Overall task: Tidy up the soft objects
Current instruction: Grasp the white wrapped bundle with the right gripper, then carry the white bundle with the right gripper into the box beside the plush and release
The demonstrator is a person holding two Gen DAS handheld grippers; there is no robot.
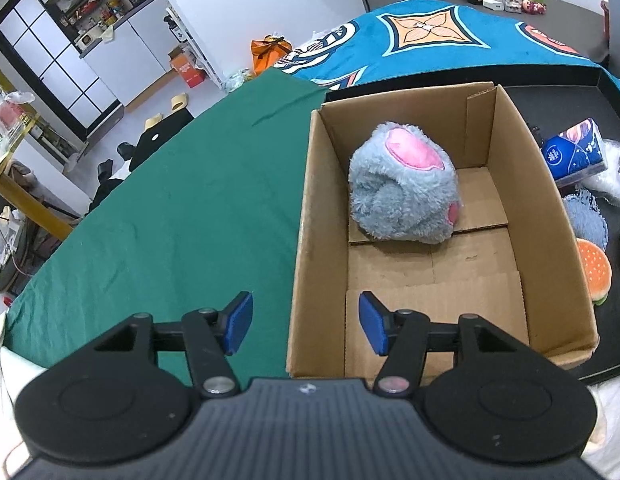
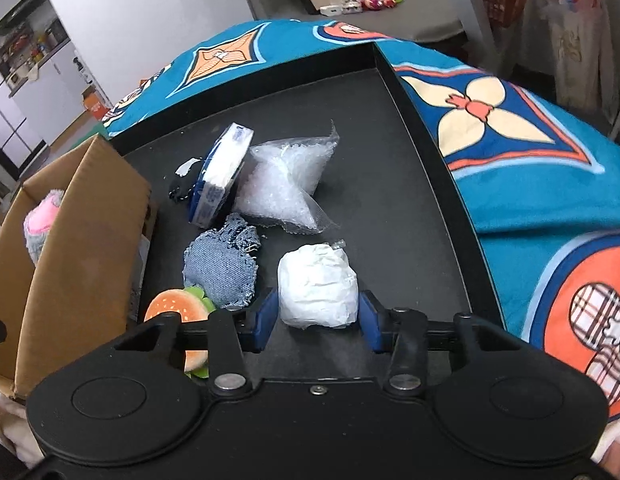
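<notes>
A grey and pink plush (image 1: 404,186) lies inside an open cardboard box (image 1: 314,240); its edge also shows in the right wrist view (image 2: 42,220). My left gripper (image 1: 306,322) is open and empty above the box's near left wall. My right gripper (image 2: 318,320) is open, its blue pads (image 2: 266,316) on either side of a white crumpled bundle (image 2: 318,288) on the black tray (image 2: 390,200). On the tray also lie a denim pouch (image 2: 222,268), a burger plush (image 2: 178,312), a clear plastic bag (image 2: 286,180) and a blue tissue pack (image 2: 222,176).
The box (image 2: 78,240) stands at the tray's left end beside a green cloth (image 1: 170,220). A teal patterned blanket (image 2: 530,140) lies behind and right of the tray. The tissue pack (image 1: 574,152) and burger plush (image 1: 594,272) lie right of the box.
</notes>
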